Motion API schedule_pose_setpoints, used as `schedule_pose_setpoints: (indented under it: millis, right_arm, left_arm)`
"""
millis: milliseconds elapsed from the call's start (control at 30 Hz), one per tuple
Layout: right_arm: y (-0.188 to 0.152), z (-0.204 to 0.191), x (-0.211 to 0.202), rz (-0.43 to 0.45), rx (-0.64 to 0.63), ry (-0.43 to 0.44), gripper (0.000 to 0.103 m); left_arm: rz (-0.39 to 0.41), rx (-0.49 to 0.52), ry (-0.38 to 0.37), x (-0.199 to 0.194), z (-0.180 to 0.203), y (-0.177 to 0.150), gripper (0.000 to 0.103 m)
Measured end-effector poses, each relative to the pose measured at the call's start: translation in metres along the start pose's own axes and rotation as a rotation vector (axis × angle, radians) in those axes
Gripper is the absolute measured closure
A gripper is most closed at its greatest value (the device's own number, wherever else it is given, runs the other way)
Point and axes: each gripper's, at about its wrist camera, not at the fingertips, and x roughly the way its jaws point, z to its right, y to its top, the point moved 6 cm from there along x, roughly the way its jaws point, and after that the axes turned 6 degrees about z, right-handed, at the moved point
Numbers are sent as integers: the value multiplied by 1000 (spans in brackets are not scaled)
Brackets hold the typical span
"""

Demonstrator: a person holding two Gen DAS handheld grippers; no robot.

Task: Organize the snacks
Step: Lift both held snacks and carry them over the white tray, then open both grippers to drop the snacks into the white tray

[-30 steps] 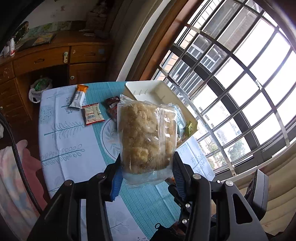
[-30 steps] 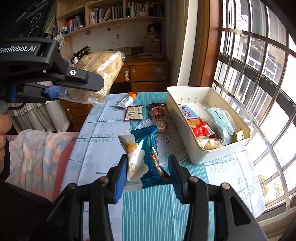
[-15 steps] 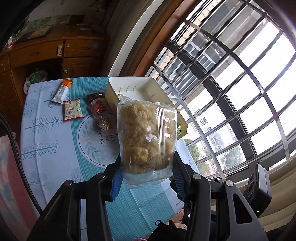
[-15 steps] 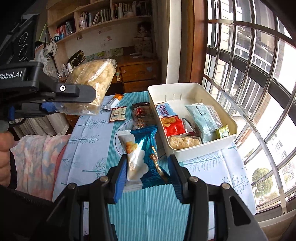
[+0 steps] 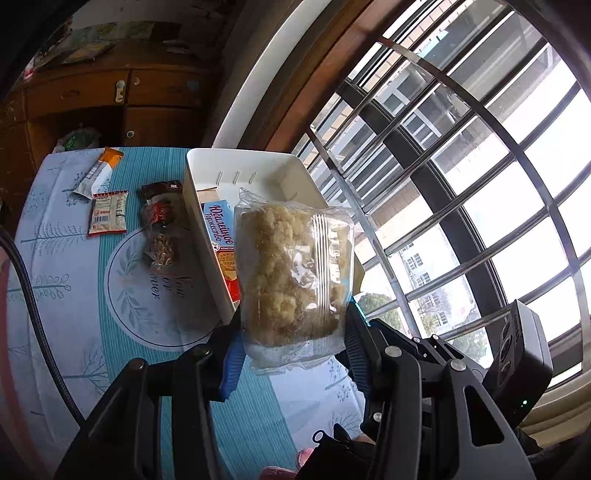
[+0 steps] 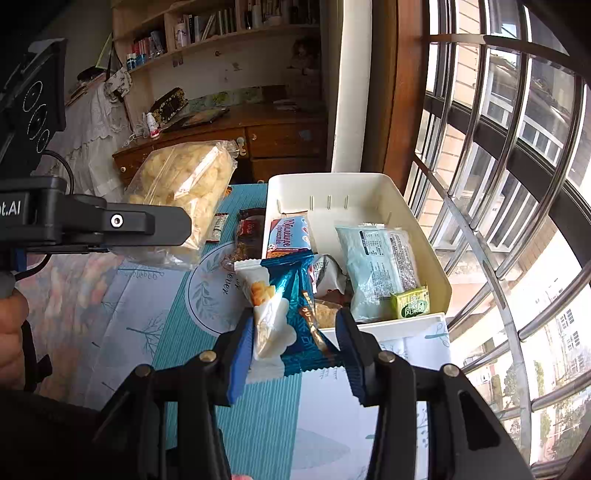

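As both hands swing closer to the white bin (image 6: 424, 229) at twelve o'clock, the right gripper (image 6: 295, 343) clamps a blue packet (image 6: 295, 317), the left gripper (image 5: 291, 354) a clear bag (image 5: 295, 273); dropping in looks imminent.

Likely home study, bookshelf (image 6: 207, 29), wooden desk (image 6: 266, 136)
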Motion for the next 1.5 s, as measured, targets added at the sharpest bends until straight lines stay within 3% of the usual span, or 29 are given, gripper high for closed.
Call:
schedule_pose_setpoints:
  millis: [300,733,867,967,1133,1267,1500]
  right_arm:
    - [6,48,25,-40,-79,27,59]
    - [22,78,66,-99,-140,78,59]
    - [25,83,78,-111,-126,87,58]
    - [27,89,85,-118,-104,87,57]
    - [29,93,93,-139,-64,96,57]
    - [29,93,96,-144,-49,97,44]
    - [28,89,91,-140,-24,102,43]
  left_arm:
    - [17,-108,44,47,8,0,56]
    - [33,-205,103,100,0,9,56]
    - [36,-209,105,105,1,12,52]
    - [43,-208,119,104,1,14,40]
    - [87,-186,171,93,-2,20,35]
    - [100,-185,213,84,-7,21,33]
    - [107,-211,261,69,-19,15,33]
